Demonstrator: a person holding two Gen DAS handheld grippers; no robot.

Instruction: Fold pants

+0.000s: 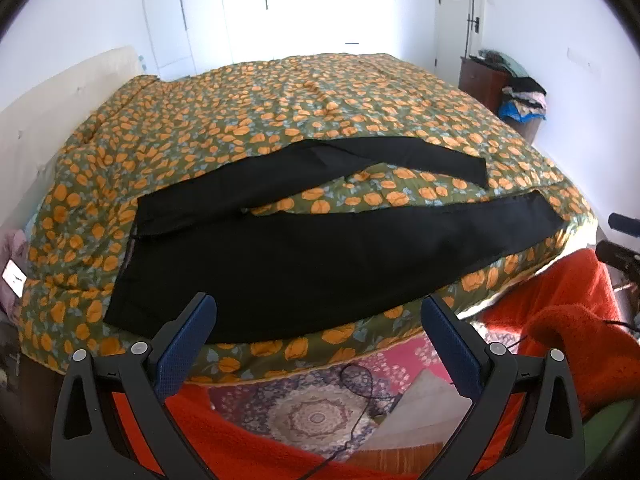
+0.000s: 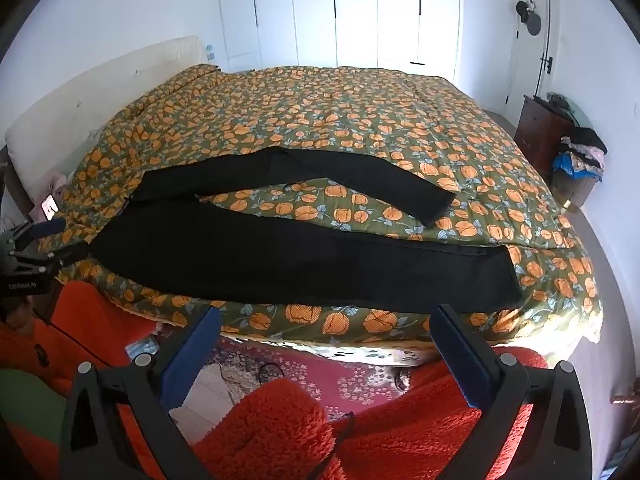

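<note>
Pants (image 1: 304,248) flat on bedspread (image 1: 280,96) (apparently unfolded).

pants (image 1: 280,256): black | quilt (image 1: 320,92): green (orange flower print) | sleeve (image 2: 280,432): red

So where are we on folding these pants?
Done: the black pants lie spread flat on the floral bedspread, legs splayed apart, waist to the left. In hand: nothing; the left gripper and right gripper are both open, short of the fabric. Left: every fold.
</note>
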